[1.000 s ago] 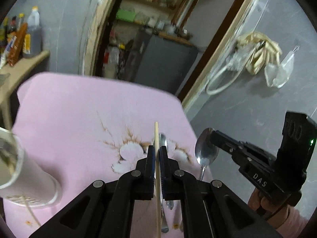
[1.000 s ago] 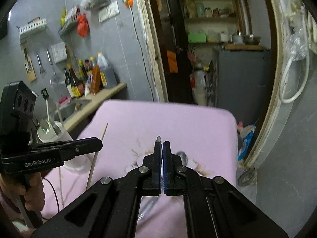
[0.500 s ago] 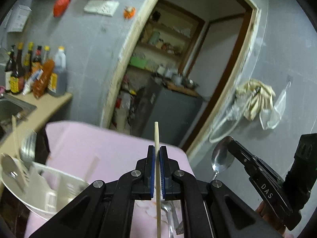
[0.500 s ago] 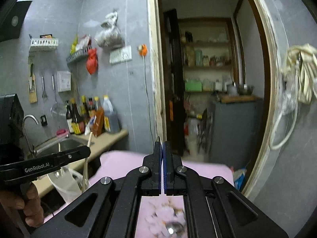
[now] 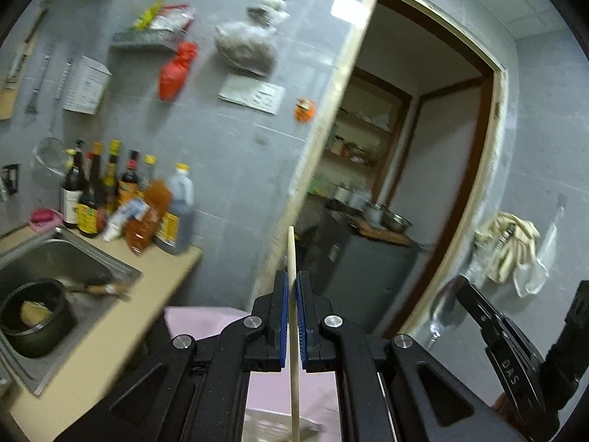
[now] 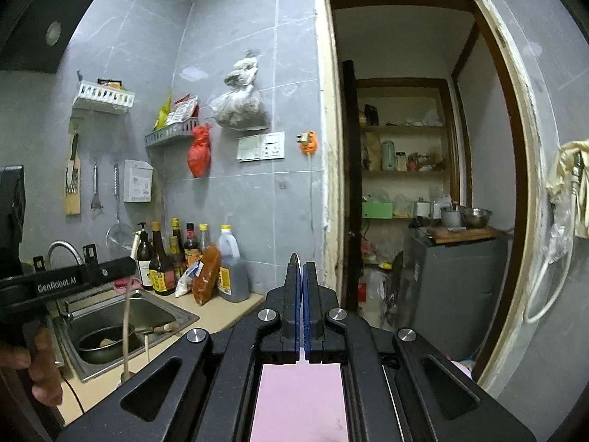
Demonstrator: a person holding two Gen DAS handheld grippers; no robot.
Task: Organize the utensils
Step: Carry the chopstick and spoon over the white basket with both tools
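My left gripper [image 5: 291,281] is shut on a pale wooden chopstick [image 5: 293,368] that stands nearly upright between the blue pads and pokes out above them. The right wrist view shows that gripper [image 6: 127,267] at the left, with the chopstick [image 6: 126,331] hanging below it over the sink. My right gripper [image 6: 302,269] is shut on a metal spoon, of which only the thin handle tip [image 6: 294,257] shows above the pads. In the left wrist view the right gripper [image 5: 462,287] is at the right, the spoon's bowl [image 5: 440,305] blurred beside it. Both are held high above the pink cloth [image 6: 298,397].
A steel sink [image 6: 162,313] holding a dark pot [image 6: 103,346] is at the left, with several sauce bottles [image 6: 184,261] on the counter behind it. Ahead is an open doorway [image 6: 405,184] with a grey cabinet [image 6: 456,287]. A person's hand [image 6: 40,372] grips the left handle.
Both grippers have risen off the pink table and tipped upward, so the views swung from the cloth to the wall, sink and doorway. Chopstick and spoon stayed gripped.
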